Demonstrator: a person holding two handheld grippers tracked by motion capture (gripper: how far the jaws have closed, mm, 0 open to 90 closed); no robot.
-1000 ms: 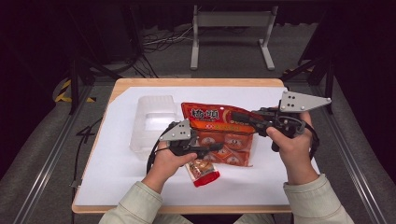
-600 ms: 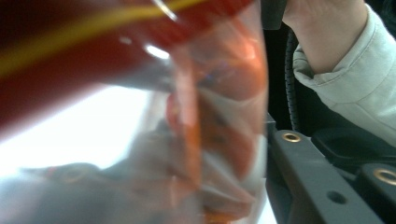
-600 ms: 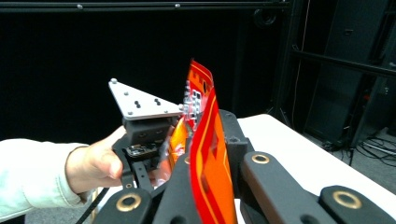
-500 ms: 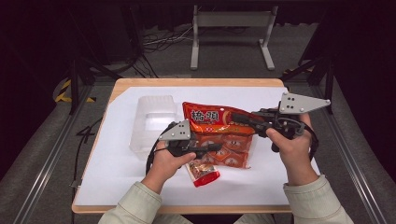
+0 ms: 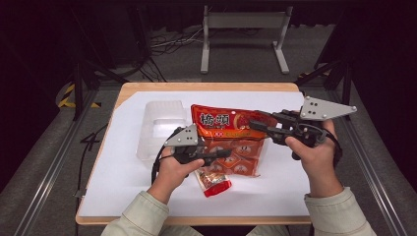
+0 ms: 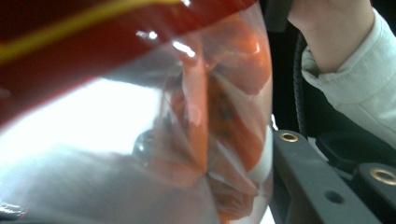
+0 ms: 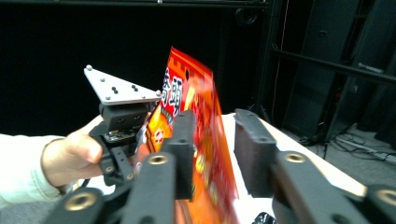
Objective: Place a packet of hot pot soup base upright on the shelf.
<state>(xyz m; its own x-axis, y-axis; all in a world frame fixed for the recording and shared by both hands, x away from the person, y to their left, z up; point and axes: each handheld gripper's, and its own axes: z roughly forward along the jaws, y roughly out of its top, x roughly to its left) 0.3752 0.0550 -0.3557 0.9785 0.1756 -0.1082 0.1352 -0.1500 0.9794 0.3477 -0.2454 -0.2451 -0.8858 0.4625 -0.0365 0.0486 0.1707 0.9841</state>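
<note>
An orange snack bag (image 5: 223, 124) with small packets inside is held up over the table. My left gripper (image 5: 221, 155) is shut on its lower clear part; in the left gripper view the bag (image 6: 224, 93) lies right against the camera beside one finger (image 6: 306, 179). My right gripper (image 5: 256, 121) is at the bag's right edge. Its jaws have just been opening and now stand apart in the right gripper view (image 7: 215, 122), with the bag's edge (image 7: 187, 98) between them. A small red packet (image 5: 212, 181) lies on the white sheet below the bag.
A clear plastic container (image 5: 160, 128) stands on the white sheet (image 5: 123, 187) to the left of the bag. The wooden table's edge (image 5: 147, 87) frames the sheet. A metal stand (image 5: 243, 29) and cables are on the floor behind.
The right gripper's jaws have parted from the bag's right edge. Both hands and the bag have stayed about where they were.
</note>
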